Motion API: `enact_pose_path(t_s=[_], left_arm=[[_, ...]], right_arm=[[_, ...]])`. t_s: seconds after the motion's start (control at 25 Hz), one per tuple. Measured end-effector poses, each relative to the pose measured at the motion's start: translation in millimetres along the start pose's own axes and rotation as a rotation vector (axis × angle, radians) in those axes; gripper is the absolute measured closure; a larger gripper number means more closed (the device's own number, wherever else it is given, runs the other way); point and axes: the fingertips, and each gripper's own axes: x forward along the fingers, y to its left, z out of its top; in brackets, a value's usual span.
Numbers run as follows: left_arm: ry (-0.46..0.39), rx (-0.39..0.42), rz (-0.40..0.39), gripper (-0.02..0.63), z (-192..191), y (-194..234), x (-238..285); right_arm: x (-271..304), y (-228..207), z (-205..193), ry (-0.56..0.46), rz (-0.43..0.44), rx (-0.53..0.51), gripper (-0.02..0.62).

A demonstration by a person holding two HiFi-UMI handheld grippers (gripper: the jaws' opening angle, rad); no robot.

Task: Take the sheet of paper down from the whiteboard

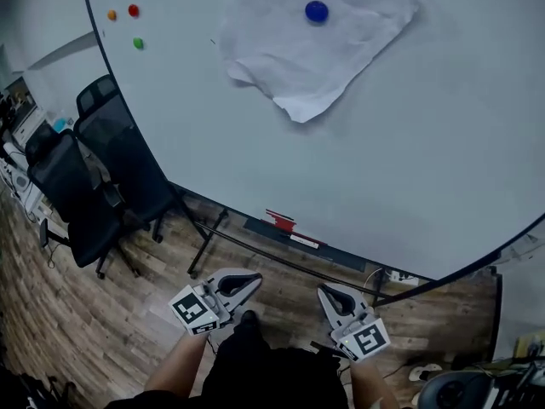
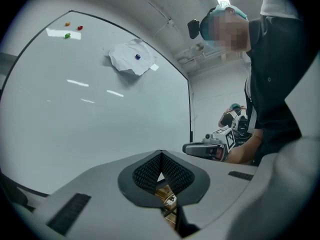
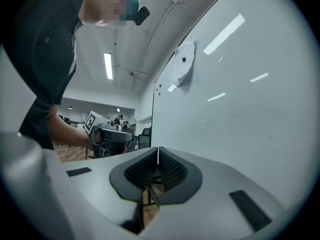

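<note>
A crumpled white sheet of paper hangs high on the large white whiteboard, pinned near its top by a round blue magnet. Its lower corner curls off the board. Well below it, both grippers are held low in front of the person. The left gripper has its jaws closed together on nothing, and so does the right gripper. Small orange, red and green magnets sit at the board's upper left, and black office chairs stand beside it.
</note>
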Motion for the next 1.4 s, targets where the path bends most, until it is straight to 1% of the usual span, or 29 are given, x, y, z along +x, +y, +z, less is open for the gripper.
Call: enact_pose_path(t_s=[0.16,0.32,0.44,0.68,0.8,0.88,1.16,1.28,1.4], left_arm=[[-0.026,0.014,-0.045,0.594,13,42,2],[-0.047,0.008,-0.106,0.594,20,73,-4],[-0.065,-0.008,-0.163,0.594,22,90,-6],[-0.077,-0.035,-0.29,0.594,18,108,-2],[-0.07,-0.042,-0.345,0.594,12,114,-1],[-0.065,-0.048,-0.369,0.594,7,116,-2],[-0.076,-0.068,-0.376,0.594,0,133,5],[-0.08,-0.053,-0.365,0.594,3,137,10],[-0.082,-0.042,-0.337,0.594,8,136,13]], right_arm=[[30,-5,0,0.022,-0.027,0.004,0.575],[50,-12,-2,0.045,-0.106,0.024,0.575],[65,-14,6,0.046,-0.156,0.027,0.575],[83,-12,9,0.083,-0.255,0.016,0.575],[93,-8,4,0.101,-0.283,0.008,0.575],[98,-2,1,0.116,-0.29,-0.001,0.575],[113,-4,6,0.099,-0.307,0.033,0.575],[116,-11,10,0.096,-0.287,0.02,0.575],[115,-14,19,0.086,-0.253,-0.012,0.575]])
